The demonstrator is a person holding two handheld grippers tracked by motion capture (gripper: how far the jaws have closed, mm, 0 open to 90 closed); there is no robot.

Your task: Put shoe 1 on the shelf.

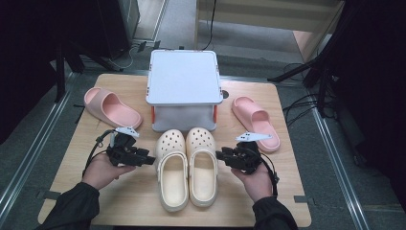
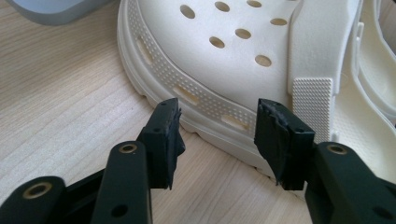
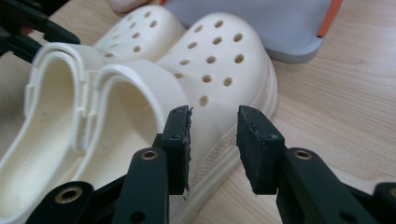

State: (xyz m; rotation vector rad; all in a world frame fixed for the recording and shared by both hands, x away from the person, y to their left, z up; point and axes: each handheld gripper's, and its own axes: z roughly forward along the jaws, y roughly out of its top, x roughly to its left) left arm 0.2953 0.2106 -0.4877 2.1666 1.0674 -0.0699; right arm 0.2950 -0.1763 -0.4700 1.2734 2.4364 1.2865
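Observation:
Two cream clogs with holed toes lie side by side at the table's middle, the left clog (image 1: 172, 168) and the right clog (image 1: 202, 165), toes pointing away from me. My left gripper (image 1: 149, 159) is open, its tips just off the left clog's outer side; in the left gripper view that clog (image 2: 243, 60) fills the space beyond the gripper's tips (image 2: 218, 140). My right gripper (image 1: 221, 155) is open too, close against the right clog's outer side. In the right gripper view the jaws (image 3: 214, 140) stand on either side of that clog's (image 3: 205, 70) sole rim.
A white and grey two-tier stand (image 1: 183, 81) with orange posts sits just behind the clogs. One pink slide (image 1: 112, 108) lies at the left rear, another pink slide (image 1: 256, 122) at the right. The wooden table (image 1: 139, 201) has bare room in front.

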